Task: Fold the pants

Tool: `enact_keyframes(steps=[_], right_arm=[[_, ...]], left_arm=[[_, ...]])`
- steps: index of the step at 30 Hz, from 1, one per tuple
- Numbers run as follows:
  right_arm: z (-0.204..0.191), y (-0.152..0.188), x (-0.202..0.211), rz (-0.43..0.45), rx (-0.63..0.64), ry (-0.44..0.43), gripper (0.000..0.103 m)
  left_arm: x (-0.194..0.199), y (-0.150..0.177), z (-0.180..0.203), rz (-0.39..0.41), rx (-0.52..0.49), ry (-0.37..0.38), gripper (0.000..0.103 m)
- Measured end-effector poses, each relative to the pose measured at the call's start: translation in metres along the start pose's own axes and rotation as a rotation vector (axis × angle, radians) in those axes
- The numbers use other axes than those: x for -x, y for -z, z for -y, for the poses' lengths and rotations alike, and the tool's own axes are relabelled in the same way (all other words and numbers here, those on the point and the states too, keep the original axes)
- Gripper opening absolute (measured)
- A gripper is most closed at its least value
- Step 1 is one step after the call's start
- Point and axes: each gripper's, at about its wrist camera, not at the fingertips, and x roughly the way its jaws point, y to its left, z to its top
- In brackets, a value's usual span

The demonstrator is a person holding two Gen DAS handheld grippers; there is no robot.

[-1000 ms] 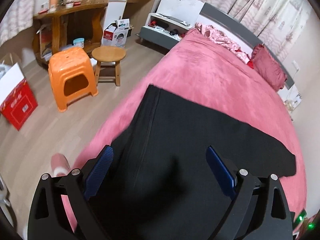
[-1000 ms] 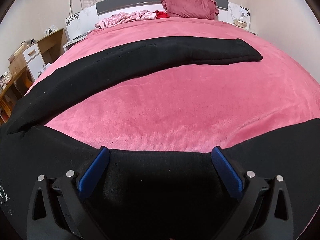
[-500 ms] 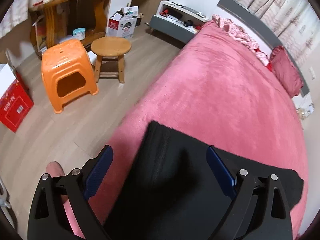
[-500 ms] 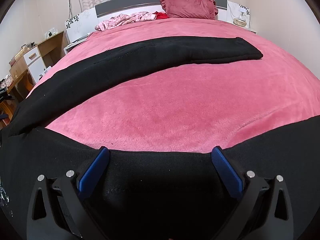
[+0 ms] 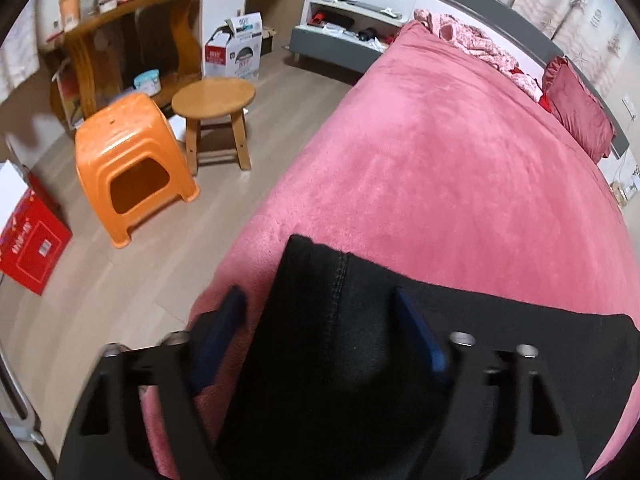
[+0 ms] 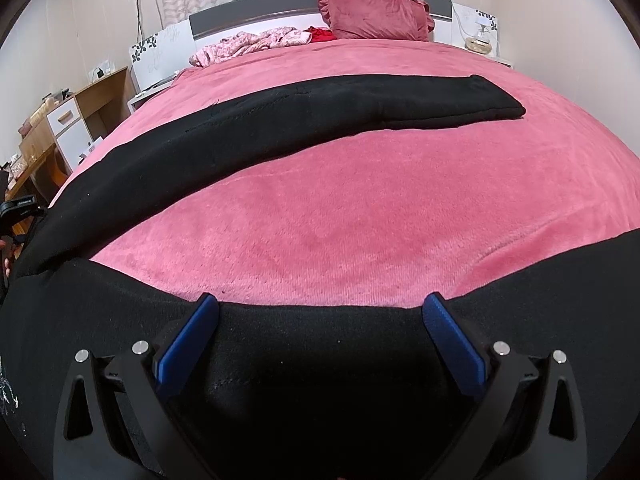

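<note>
Black pants [image 6: 280, 120] lie spread on a pink bed [image 6: 360, 208], one leg stretched across the far side and the other under my right gripper. My right gripper [image 6: 320, 312] is open, its blue pads either side of the near leg's edge. In the left wrist view the pants' waist end [image 5: 344, 320] lies at the bed's near corner. My left gripper [image 5: 320, 308] is open, straddling that corner of cloth, with the seam between the pads.
The bed's left edge drops to a wood floor with an orange plastic stool [image 5: 128, 168], a round wooden stool [image 5: 214, 98], a red box [image 5: 28, 244] and a desk [image 5: 120, 20]. A red pillow [image 6: 376, 16] and a pink garment [image 6: 256, 42] lie at the headboard.
My left gripper has drawn back toward the bed's near corner, so less black cloth shows ahead of it. The right gripper has barely moved.
</note>
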Motion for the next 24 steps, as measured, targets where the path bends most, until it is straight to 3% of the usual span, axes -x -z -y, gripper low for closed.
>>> enact_keyframes(steps=[2, 4, 6, 12, 18, 24], right_arm=[[0.000, 0.000, 0.000, 0.001, 0.000, 0.001, 0.101], [0.000, 0.000, 0.000, 0.000, -0.001, 0.000, 0.101], [0.000, 0.000, 0.000, 0.000, 0.000, 0.000, 0.101], [0.000, 0.000, -0.001, -0.001, -0.001, 0.000, 0.101], [-0.001, 0.000, -0.001, -0.001, -0.002, -0.001, 0.101], [-0.001, -0.002, -0.001, -0.002, -0.006, -0.007, 0.101]], left_arm=[[0.004, -0.001, 0.000, 0.007, 0.002, -0.016, 0.043], [0.009, -0.002, -0.003, 0.011, 0.009, -0.022, 0.020], [0.016, -0.001, -0.003, 0.016, 0.008, -0.008, 0.005], [0.049, 0.004, 0.010, 0.094, -0.044, 0.025, 0.005], [0.098, 0.020, 0.006, 0.169, 0.000, 0.149, 0.005], [0.150, 0.061, -0.007, 0.207, 0.050, 0.278, 0.005]])
